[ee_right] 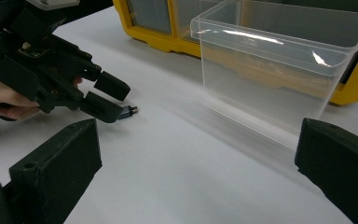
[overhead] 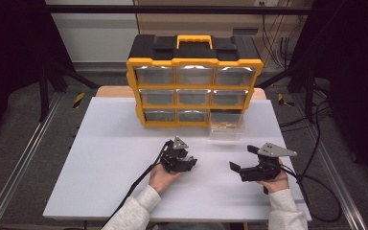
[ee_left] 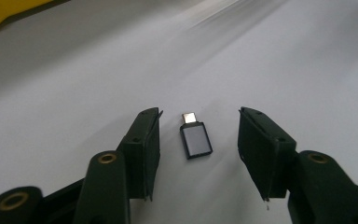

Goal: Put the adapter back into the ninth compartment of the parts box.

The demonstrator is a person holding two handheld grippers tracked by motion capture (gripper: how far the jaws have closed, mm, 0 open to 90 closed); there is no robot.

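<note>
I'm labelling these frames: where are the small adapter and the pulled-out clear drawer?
small adapter (ee_left: 196, 141): left gripper view, on its grey body.
clear drawer (ee_right: 279, 70): right gripper view, on its front wall.

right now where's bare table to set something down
The table's left half is bare, from the organizer to the near edge. So is the strip between the grippers. It is crowded by the pulled-out drawer and at the left gripper, around the adapter.
</note>
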